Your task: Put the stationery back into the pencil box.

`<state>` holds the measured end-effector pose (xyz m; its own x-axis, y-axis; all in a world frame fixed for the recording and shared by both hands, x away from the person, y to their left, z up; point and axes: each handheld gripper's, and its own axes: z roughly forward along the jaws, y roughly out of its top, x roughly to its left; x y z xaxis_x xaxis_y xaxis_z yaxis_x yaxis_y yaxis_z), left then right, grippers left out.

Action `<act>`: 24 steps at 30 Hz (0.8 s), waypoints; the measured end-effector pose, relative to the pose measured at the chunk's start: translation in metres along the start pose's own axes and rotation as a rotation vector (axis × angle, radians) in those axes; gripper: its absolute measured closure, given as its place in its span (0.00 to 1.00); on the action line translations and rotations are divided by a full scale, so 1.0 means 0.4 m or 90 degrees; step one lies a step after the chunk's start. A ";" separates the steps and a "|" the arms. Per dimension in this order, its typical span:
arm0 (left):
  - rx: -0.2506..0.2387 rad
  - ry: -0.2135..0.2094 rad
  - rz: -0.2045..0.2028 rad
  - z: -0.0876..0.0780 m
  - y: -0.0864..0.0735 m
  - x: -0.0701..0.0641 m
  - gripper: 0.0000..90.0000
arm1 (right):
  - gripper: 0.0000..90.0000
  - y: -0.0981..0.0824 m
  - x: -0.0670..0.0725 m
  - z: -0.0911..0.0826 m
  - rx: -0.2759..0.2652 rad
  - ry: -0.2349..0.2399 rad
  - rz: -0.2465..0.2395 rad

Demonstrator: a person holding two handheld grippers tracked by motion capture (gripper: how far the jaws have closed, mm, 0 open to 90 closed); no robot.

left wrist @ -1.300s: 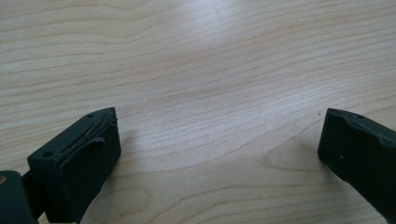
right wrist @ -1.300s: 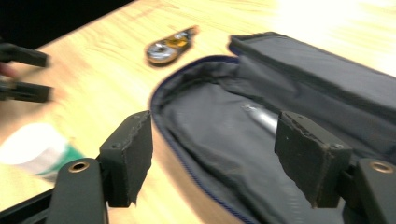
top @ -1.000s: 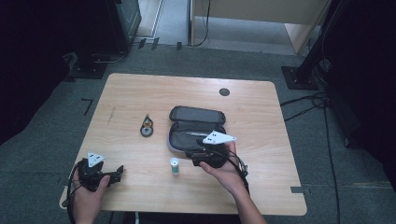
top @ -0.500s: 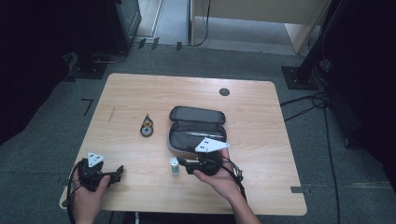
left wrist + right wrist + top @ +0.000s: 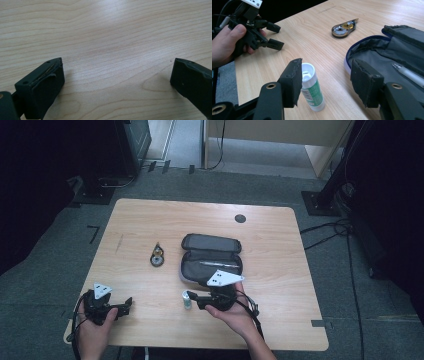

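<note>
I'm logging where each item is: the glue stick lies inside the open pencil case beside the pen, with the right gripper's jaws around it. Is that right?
Not quite. The glue stick stands on the bare table, outside the open pencil case; only the pen lies inside. The right gripper does have its open jaws around the stick, as the right gripper view shows.

Glue stick (image 5: 187,299) stands before the open case (image 5: 210,257), correction tape (image 5: 157,256) left.

Left hand-held gripper (image 5: 127,304) is sitting low at the near-left corner, jaws standing wide with nothing between. Right hand-held gripper (image 5: 192,297) is pointing left, jaws half apart, just been closing, gripping nothing.
</note>
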<state>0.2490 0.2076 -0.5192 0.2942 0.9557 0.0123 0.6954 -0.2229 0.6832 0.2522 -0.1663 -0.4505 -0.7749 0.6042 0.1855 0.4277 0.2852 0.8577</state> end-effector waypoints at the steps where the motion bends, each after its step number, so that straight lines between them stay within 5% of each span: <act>1: 0.000 0.000 0.000 0.000 0.000 0.000 0.00 | 0.48 0.000 0.001 0.000 0.002 0.000 -0.002; 16: 0.000 0.000 0.000 0.000 0.000 0.000 0.00 | 0.54 -0.002 0.025 0.023 0.012 0.033 -0.009; 24: 0.000 0.000 0.000 0.000 0.000 0.000 0.00 | 0.59 -0.011 0.031 0.041 0.028 0.027 -0.022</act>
<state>0.2490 0.2075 -0.5193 0.2937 0.9558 0.0120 0.6953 -0.2223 0.6835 0.2483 -0.1478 -0.4599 -0.8079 0.5621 0.1769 0.4198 0.3383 0.8422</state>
